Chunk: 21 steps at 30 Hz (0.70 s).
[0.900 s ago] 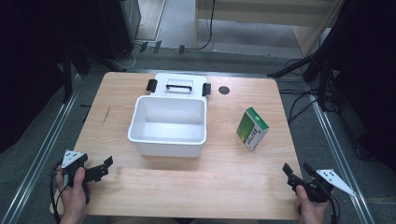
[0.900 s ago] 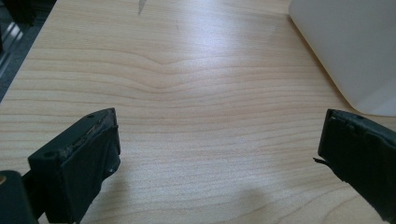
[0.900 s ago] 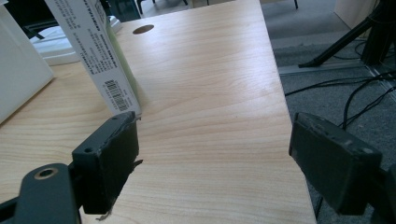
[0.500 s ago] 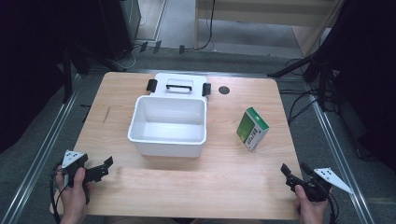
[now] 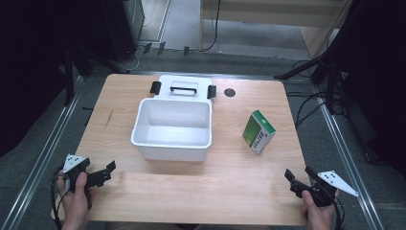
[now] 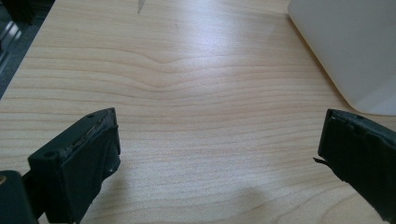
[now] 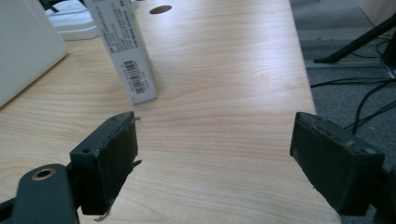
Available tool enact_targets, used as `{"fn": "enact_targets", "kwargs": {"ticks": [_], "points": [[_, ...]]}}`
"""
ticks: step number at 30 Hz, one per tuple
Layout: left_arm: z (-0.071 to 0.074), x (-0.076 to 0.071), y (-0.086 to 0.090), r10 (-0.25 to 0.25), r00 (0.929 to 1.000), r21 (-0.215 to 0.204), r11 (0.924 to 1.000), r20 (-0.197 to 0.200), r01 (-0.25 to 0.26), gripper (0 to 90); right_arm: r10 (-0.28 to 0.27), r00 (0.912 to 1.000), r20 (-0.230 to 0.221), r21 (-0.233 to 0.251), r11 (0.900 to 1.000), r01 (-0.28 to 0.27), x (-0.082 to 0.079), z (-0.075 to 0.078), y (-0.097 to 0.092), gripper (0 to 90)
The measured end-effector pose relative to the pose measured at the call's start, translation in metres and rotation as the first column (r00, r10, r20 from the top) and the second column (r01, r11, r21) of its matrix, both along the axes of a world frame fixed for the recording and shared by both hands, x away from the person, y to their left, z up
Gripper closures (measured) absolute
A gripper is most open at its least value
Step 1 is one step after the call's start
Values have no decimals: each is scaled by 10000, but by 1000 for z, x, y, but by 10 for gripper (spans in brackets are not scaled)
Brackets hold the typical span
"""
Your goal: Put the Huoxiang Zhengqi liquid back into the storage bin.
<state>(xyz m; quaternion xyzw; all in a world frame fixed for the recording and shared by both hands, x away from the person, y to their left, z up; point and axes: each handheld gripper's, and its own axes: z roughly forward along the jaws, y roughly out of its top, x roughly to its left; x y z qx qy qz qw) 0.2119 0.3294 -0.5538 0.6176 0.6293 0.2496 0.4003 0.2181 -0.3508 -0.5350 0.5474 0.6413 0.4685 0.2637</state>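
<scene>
A white open bin stands mid-table, empty inside, with its white lid and black latches lying just behind it. A green and white carton stands upright to the bin's right. My left gripper is held open at the front left corner, nothing between its jaws. In the left gripper view it faces bare wood, the bin's corner at upper right. My right gripper is open at the front right. In the right gripper view the carton stands ahead to the left.
A dark round hole sits in the wooden table behind the carton. Metal rails run along both table sides, and cables lie on the floor at right. The bin's wall shows at far left in the right gripper view.
The right gripper has edged slightly forward and left. The left gripper, bin and carton have stayed put.
</scene>
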Motion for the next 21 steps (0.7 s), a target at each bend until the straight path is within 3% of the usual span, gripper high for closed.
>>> {"fn": "enact_targets", "kwargs": {"ticks": [5,9,15,19,21], "points": [[0,0,-1,7,10000,26,10000,3,-7,1,183,9996,-206,-235,9995,-188,2,2,8,152],[0,0,-1,-19,10000,49,10000,27,19,1,221,9987,-459,-972,9949,-264,5,7,20,150],[0,-1,0,-60,10000,31,10000,16,59,1,663,9952,-725,-1106,9911,-741,10,16,33,148],[0,-2,1,-51,10000,-81,10000,67,52,1,938,9908,-975,-1521,9824,-1080,15,27,43,148],[0,-2,1,-29,10000,-77,10000,86,30,1,1103,9845,-1361,-1811,9743,-1342,20,35,49,149]]}}
